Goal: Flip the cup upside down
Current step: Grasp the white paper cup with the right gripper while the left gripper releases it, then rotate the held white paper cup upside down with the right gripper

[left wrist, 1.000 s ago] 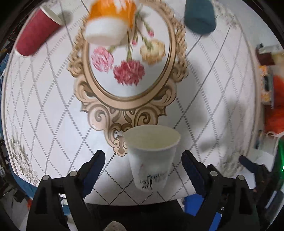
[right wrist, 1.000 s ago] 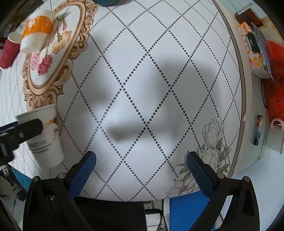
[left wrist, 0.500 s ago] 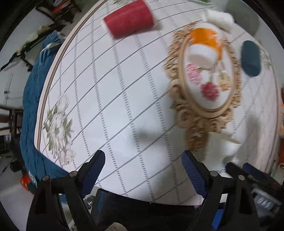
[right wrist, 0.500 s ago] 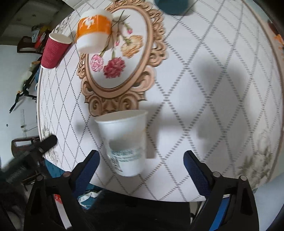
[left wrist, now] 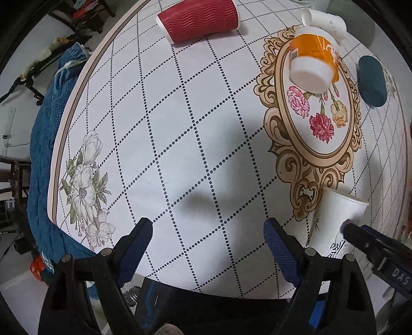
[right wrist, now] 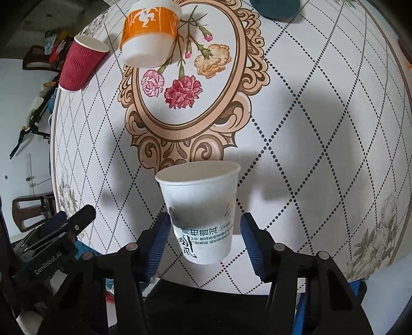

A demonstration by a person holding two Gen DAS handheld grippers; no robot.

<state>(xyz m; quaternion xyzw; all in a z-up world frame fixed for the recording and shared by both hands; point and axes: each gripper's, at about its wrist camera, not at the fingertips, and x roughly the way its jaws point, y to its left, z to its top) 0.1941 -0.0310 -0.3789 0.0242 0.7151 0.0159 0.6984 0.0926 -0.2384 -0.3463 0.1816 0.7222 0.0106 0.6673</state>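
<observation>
A white paper cup (right wrist: 202,206) with printed text stands rim up near the table's front edge, between the fingers of my right gripper (right wrist: 206,237). The blue pads sit close on both sides; the left pad touches the cup wall, and a small gap shows at the right one. The cup also shows in the left wrist view (left wrist: 334,219) at the lower right, with the right gripper's finger (left wrist: 360,237) against it. My left gripper (left wrist: 206,247) is open and empty over bare table, left of the cup.
An upside-down orange and white cup (right wrist: 148,33) stands on the floral oval print (right wrist: 190,77). A red ribbed cup (right wrist: 77,64) stands at the far left, a dark teal object (left wrist: 372,80) and a white cup on its side (left wrist: 324,19) farther back. The table edge (left wrist: 67,123) is at left.
My left gripper swung away left from the white cup. My right gripper moved in around the cup and its fingers have narrowed on it.
</observation>
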